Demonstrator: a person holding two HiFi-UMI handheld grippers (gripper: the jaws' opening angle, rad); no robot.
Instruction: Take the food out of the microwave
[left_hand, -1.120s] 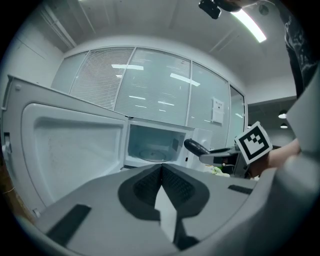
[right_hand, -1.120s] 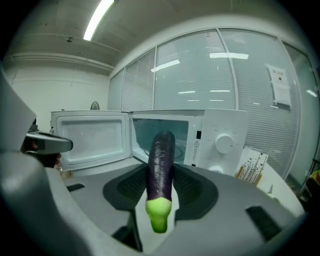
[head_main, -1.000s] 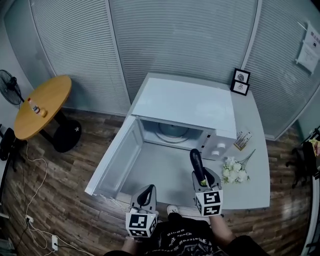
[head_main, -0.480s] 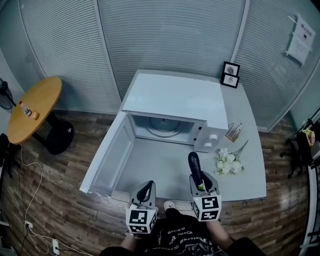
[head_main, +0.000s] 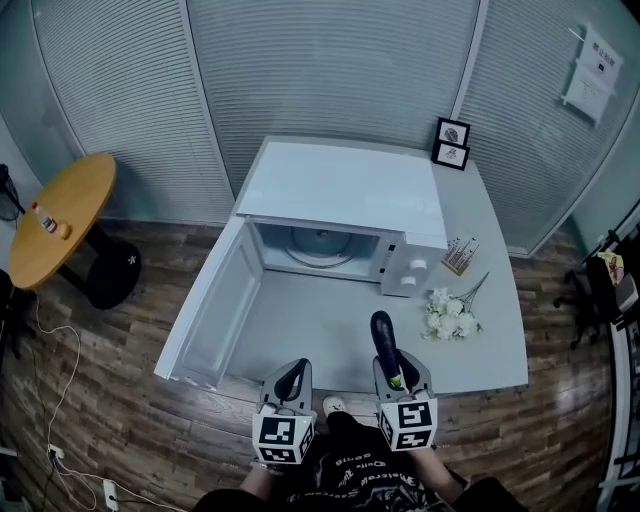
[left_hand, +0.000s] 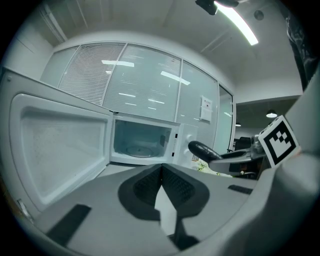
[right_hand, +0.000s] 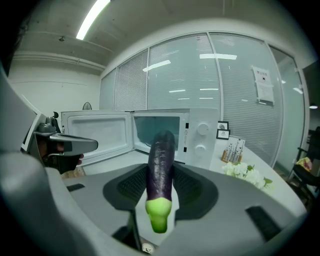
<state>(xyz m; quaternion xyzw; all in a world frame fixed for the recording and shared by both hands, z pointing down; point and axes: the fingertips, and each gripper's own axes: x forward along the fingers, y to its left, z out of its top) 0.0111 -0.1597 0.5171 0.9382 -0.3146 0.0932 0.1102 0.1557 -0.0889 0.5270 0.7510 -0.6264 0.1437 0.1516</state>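
Observation:
A dark purple eggplant (head_main: 383, 335) with a green stem end (right_hand: 158, 212) sticks out forward from my right gripper (head_main: 393, 368), whose jaws are shut on it over the near edge of the grey table (head_main: 330, 335). The same eggplant (right_hand: 161, 160) fills the middle of the right gripper view. The white microwave (head_main: 345, 205) stands at the back of the table with its door (head_main: 210, 310) swung wide open to the left. Only the glass turntable (head_main: 322, 247) shows in its cavity. My left gripper (head_main: 291, 380) is shut with nothing between its pads, near the table's front edge.
White flowers (head_main: 447, 313) lie right of the eggplant. A small holder of sticks (head_main: 459, 256) and two framed pictures (head_main: 450, 143) stand on the table's right side. A round wooden table (head_main: 55, 220) stands on the floor at the left.
Both grippers have drawn back toward the table's front edge, the right one carrying the eggplant farther from the microwave. The microwave door stays open.

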